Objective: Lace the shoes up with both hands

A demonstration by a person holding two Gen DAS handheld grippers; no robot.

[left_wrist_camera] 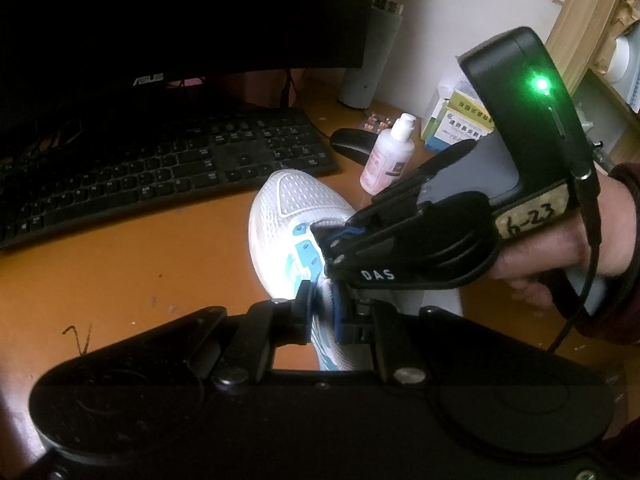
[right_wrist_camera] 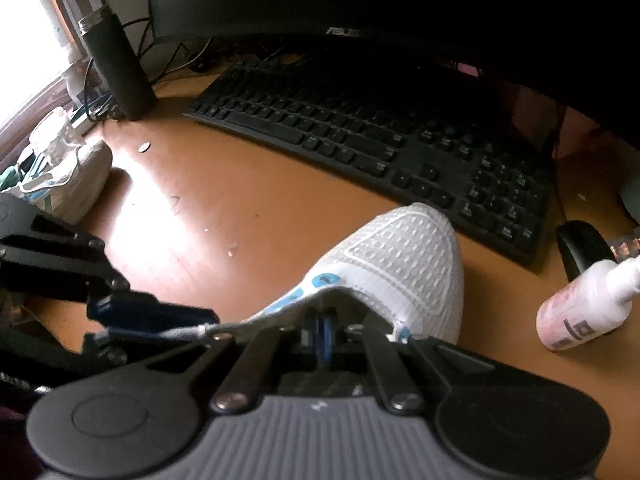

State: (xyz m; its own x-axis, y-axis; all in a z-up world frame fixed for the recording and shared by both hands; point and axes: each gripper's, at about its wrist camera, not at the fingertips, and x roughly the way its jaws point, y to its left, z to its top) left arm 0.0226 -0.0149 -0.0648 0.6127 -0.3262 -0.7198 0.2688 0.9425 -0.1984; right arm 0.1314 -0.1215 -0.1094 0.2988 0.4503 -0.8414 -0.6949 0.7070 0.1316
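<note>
Up close, we see a white mesh shoe [left_wrist_camera: 296, 208] with blue eyelets on an orange desk [left_wrist_camera: 120, 280], toe toward a black keyboard [left_wrist_camera: 160, 168] under a monitor [left_wrist_camera: 160, 20] marked "ASUS". Our right gripper [left_wrist_camera: 320, 248], printed "DAS" and taped "6-23", is closed at the eyelets; what it pinches is hidden. Our left gripper [right_wrist_camera: 160, 320], nearly closed, clamps a white lace [right_wrist_camera: 184, 334]. A pink-labelled bottle [right_wrist_camera: 580, 308] lies nearby, its text unreadable.

white mesh shoe [left_wrist_camera: 296, 216] with blue eyelets lies mid-frame, toe toward the keyboard; white lace [right_wrist_camera: 184, 334] stretches left from it.
</note>
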